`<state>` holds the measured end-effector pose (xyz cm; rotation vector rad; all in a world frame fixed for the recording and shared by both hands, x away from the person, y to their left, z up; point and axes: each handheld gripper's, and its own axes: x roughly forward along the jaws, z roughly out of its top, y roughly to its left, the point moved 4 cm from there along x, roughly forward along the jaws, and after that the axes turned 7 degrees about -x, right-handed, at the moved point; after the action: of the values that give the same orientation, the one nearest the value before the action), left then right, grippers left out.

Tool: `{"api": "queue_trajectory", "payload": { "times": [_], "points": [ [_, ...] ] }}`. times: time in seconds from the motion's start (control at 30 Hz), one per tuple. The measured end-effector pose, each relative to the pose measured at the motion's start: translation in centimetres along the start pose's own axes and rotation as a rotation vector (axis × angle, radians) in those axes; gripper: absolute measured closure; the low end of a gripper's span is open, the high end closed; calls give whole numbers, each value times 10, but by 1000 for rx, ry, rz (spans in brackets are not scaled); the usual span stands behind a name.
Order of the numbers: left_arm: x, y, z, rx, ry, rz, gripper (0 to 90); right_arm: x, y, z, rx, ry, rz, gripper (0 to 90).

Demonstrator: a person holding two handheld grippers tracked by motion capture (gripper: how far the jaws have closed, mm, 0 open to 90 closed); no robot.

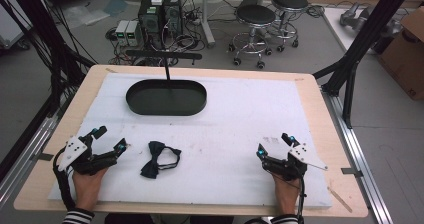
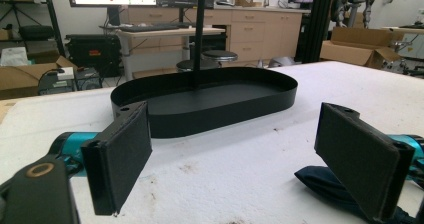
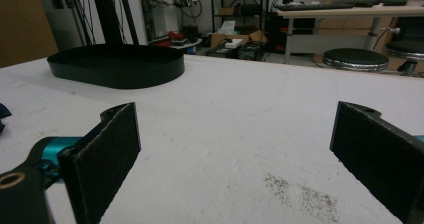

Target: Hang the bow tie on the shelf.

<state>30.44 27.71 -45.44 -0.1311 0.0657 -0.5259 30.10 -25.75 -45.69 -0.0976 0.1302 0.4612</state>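
Both grippers, left and right, rest wide-jawed on the worktop; likely next: grasping the bow tie for the tray.

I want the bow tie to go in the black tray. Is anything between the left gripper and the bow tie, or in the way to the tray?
Nothing visible is. The left gripper is open right beside the bow tie, with bare white mat between them. From the bow tie to the black tray, the mat is bare too.
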Motion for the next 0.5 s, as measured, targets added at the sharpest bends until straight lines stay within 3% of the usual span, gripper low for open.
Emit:
{"api": "queue_trajectory", "payload": {
  "times": [0.5],
  "points": [
    [0, 0, 0, 2, 9, -4, 149, 0, 0, 0, 2, -3, 7, 49]
  ]
}}
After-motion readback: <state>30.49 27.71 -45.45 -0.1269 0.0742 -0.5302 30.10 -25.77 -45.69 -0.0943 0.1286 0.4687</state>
